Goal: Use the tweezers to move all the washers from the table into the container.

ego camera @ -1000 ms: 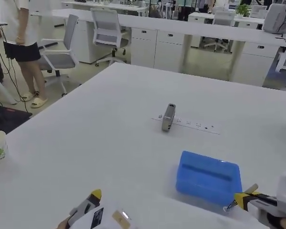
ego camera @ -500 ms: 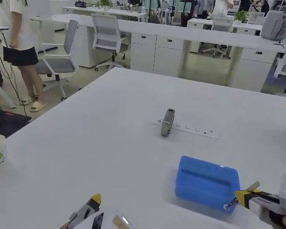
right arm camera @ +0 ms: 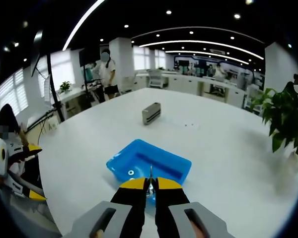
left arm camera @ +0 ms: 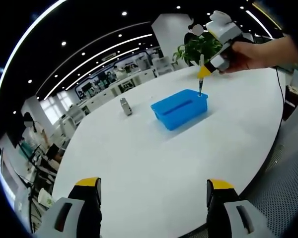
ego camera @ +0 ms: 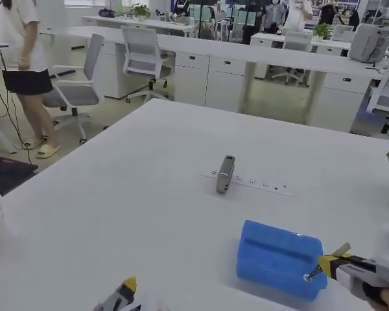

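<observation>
Two tongs are at work over one white tabletop [ego camera: 129, 194]. The left tongs [left arm camera: 153, 191] stand released, their two yellow-tipped jaws wide apart with nothing between them, low at the near edge. The right tongs [right arm camera: 150, 182] are clenched on one pair of tweezers [right arm camera: 150, 172], a thin metal pair whose points reach down over the near rim of the single container [right arm camera: 149, 163]. That container is a shallow rectangular tub of bright blue plastic with rounded corners, and it sits on the tabletop on the right side. Inside it the right gripper view shows one washer [right arm camera: 131, 172], a small pale ring lying flat on the blue floor, left of the tweezer points. Whether the points pinch anything is too small to tell. Beyond the container lies one small grey block [ego camera: 225, 173], and beside it a short row of dark specks [ego camera: 262, 184], too fine to count.
</observation>
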